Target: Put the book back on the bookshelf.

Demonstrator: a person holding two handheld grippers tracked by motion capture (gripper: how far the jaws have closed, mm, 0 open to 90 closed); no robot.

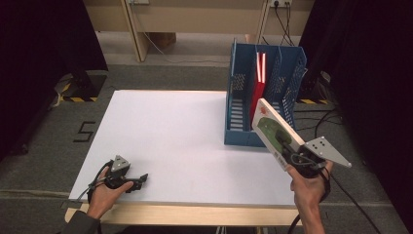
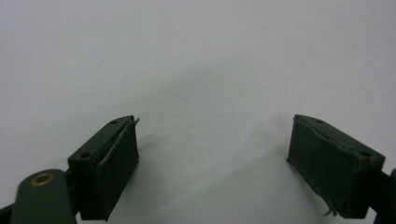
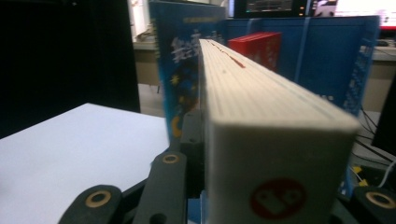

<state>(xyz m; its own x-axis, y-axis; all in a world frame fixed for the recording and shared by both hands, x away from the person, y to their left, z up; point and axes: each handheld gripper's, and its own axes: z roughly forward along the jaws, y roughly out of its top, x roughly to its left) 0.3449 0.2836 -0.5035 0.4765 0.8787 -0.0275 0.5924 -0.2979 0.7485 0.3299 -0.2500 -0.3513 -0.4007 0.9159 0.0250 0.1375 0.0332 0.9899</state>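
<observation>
- A white table (image 1: 170, 141) stands on grey carpet, dark curtains at both sides.
- The right gripper (image 1: 303, 158) is clamped on a book (image 1: 272, 131), held tilted in the air just in front of a blue file rack (image 1: 243, 97) at the table's far right.
- It looks about to be filed; a red book (image 1: 258, 83) already stands in the middle slot.
- The left gripper (image 1: 139, 179) rests on the table, jaws wide apart, nothing between them.

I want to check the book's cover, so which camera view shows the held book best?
The high view: the book shows its white and green cover, tilted, clamped in the right gripper beside the blue file rack. The right gripper view gives just its page edges and spine end. The left gripper view faces white table.
</observation>
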